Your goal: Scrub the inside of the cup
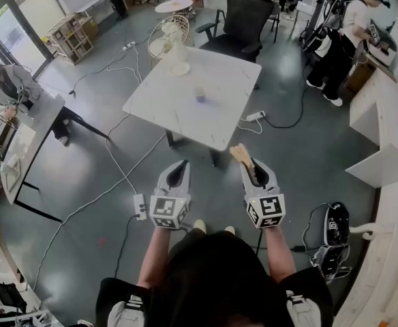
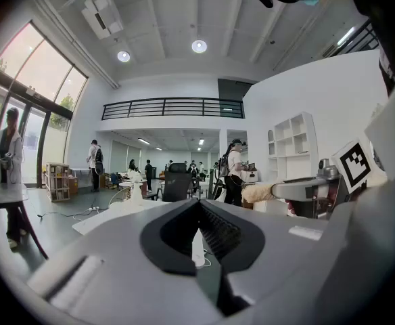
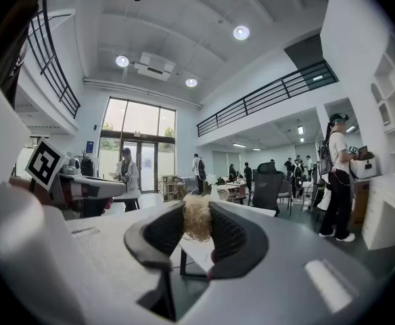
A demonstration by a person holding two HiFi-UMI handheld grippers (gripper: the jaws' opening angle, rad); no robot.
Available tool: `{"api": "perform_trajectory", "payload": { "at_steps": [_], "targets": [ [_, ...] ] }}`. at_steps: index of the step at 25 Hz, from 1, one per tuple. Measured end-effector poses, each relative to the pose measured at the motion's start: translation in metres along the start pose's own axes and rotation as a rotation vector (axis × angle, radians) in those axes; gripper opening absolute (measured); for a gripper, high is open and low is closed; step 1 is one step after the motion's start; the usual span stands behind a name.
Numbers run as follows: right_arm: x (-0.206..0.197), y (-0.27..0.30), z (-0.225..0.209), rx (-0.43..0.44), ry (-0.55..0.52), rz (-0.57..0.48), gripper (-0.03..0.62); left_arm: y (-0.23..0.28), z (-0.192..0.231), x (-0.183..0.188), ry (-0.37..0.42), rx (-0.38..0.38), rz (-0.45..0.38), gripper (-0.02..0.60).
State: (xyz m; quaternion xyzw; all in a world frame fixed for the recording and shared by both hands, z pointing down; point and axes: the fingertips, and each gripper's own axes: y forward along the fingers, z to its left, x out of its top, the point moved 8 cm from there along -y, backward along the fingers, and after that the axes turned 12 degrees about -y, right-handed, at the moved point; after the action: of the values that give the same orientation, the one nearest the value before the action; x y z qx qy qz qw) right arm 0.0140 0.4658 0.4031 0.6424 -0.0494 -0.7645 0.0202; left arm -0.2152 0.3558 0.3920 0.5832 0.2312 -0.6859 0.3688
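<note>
Grey hall floor (image 1: pixel 301 162), with one white counter (image 1: pixel 219 114) well ahead carrying one cup (image 1: pixel 200 95). Two grippers hang short of it. The left gripper (image 1: pixel 180 169) has its jaws clenched together on nothing. The right gripper (image 1: pixel 255 171) has its jaws grasping one fuzzy brush (image 1: pixel 239 154).

— We see pale grey shells on the left gripper (image 1: pixel 180 167) and the right gripper (image 1: pixel 252 169), each with a cube of black-and-white square markers.
— We agree, and their ribbed pads (image 3: pixel 233 234) are black. The tan fuzzy brush head (image 3: pixel 197 217) looks straw-coloured to us.
— We make the square white tabletop (image 1: pixel 219 114) faintly mottled, and the small greyish round cup (image 1: pixel 200 95) darker than it.
— We read the smooth concrete floor (image 1: pixel 83 176) as dull blue-grey, and the mesh office chair (image 1: pixel 243 12) as black.
</note>
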Motion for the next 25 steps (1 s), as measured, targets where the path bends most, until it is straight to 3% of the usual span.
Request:
{"api": "perform_trajectory", "payload": {
  "at_steps": [14,25],
  "targets": [
    [-0.004,0.004,-0.011,0.002,0.020,0.004,0.107,0.008,-0.004,-0.001,0.000,0.011,-0.006,0.008],
    [-0.015,-0.008,-0.031,0.049,0.032,-0.005,0.107,0.017,-0.033,-0.013,-0.007,0.024,0.005,0.008]
  ]
}}
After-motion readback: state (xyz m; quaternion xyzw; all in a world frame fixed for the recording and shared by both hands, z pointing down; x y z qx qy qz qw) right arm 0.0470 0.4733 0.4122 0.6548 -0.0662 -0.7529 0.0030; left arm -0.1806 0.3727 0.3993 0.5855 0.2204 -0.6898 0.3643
